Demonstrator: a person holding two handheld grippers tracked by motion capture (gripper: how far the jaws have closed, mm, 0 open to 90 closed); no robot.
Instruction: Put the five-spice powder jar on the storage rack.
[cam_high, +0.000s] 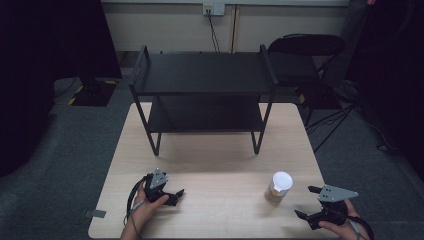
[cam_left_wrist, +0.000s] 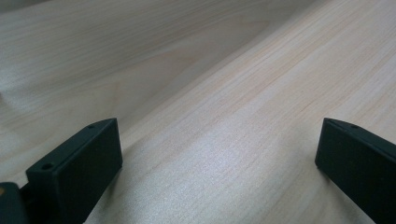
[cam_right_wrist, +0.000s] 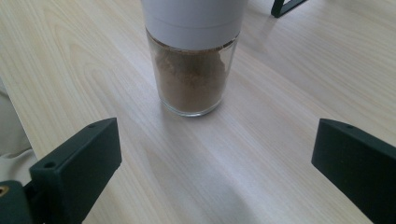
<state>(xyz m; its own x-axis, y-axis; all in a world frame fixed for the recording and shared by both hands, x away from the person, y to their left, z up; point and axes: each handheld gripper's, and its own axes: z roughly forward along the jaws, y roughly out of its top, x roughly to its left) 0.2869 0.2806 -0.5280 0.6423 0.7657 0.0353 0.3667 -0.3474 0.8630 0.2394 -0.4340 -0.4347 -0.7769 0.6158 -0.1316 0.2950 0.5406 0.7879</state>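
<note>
— Starting at the right gripper (cam_high: 309, 202), what does it hold?
— Nothing. Its jaws stand wide apart above the pale wooden table (cam_high: 210, 165), pointing towards a glass jar (cam_right_wrist: 192, 70) with a white lid and brown powder inside.
— How close is the jar?
— Near, standing upright straight ahead of the jaws, untouched.
— And the left gripper (cam_high: 176, 195)?
— Also spread open, resting low over bare wood, well apart from the jar (cam_high: 280, 187). A black shelf rack (cam_high: 205, 95) stands farther back.

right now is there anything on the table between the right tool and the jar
Nothing visible. The right tool is open and faces the jar, which stands upright ahead of it and apart from it. Between them lies bare table. The rack stands farther back, beyond the jar.
</note>
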